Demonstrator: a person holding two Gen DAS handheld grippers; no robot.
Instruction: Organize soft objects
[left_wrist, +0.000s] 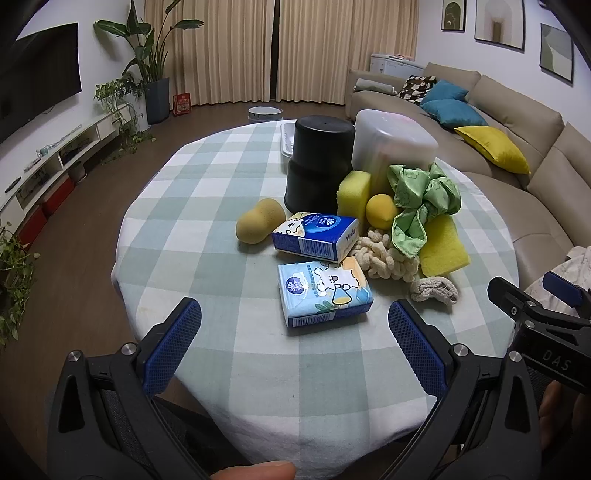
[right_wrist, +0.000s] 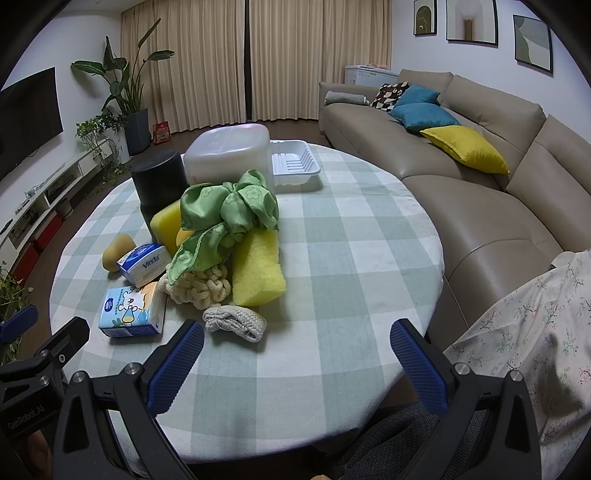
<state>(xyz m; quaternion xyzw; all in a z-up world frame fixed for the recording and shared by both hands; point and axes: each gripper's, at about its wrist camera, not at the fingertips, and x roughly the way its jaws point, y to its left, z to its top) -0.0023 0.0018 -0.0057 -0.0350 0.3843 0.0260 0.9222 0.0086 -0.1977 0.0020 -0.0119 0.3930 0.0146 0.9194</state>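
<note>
The left gripper (left_wrist: 294, 339) and right gripper (right_wrist: 297, 360) gape wide, holding nothing. Just ahead of the left lies a tissue pack (left_wrist: 325, 293); ahead-left of the right, a knitted cloth (right_wrist: 236, 320), then sponges (right_wrist: 258, 271) beneath a green scarf (right_wrist: 229, 210).

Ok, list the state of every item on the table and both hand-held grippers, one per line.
left hand-held gripper: open, empty
right hand-held gripper: open, empty
black container: upside down
translucent bin: upside down
white tray: upright, empty
green cloth: bunched on the pile
near tissue pack: lying flat, sealed
far tissue pack: propped at a tilt
</note>
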